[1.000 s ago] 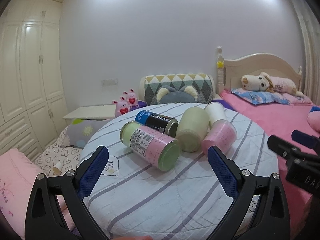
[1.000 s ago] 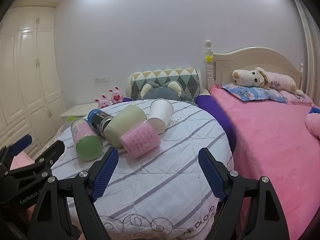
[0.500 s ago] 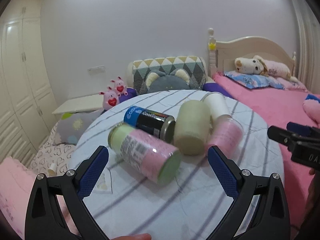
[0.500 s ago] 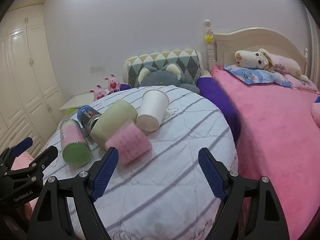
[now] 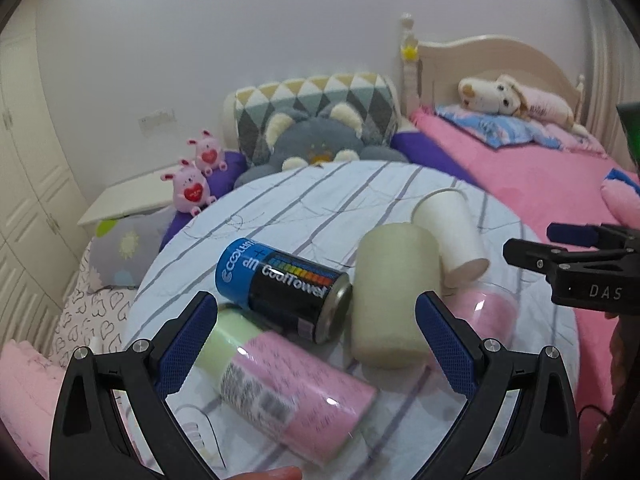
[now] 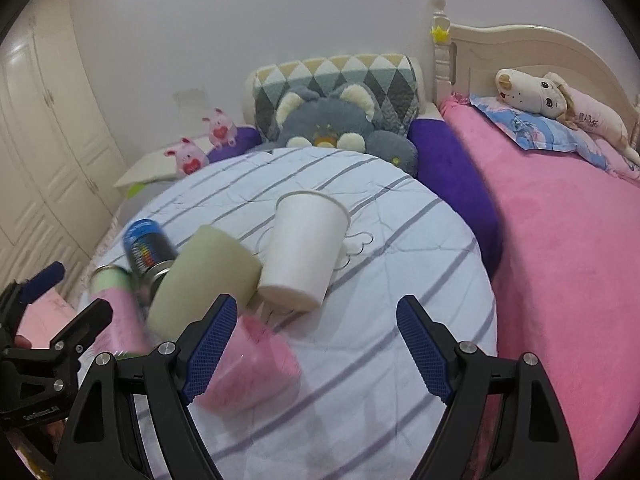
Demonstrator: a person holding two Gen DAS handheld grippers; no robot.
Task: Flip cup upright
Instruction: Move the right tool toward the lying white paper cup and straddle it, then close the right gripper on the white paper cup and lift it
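Note:
A white paper cup (image 6: 306, 250) lies on its side on the round striped table (image 6: 392, 280), its base toward me; it also shows in the left wrist view (image 5: 452, 232). Beside it lie a cream cup (image 6: 204, 280) (image 5: 394, 296), a clear cup with pink contents (image 6: 250, 368) (image 5: 486, 316), a blue and black can (image 5: 282, 284) (image 6: 146, 252) and a green and pink jar (image 5: 280, 384). My right gripper (image 6: 316, 352) is open, low over the table just in front of the white cup. My left gripper (image 5: 316, 344) is open, just short of the can and cream cup.
A pink bed (image 6: 572, 240) with a plush dog (image 6: 560, 100) runs along the right of the table. A grey bear cushion (image 6: 332, 124) and patterned pillow sit behind it. Pink pig toys (image 5: 192, 188) and a low white table (image 5: 128, 200) are at the left, wardrobes beyond.
Both grippers have moved forward and down toward the pile of cups and cans, which now looks much larger. Both have stayed open. The objects have not moved.

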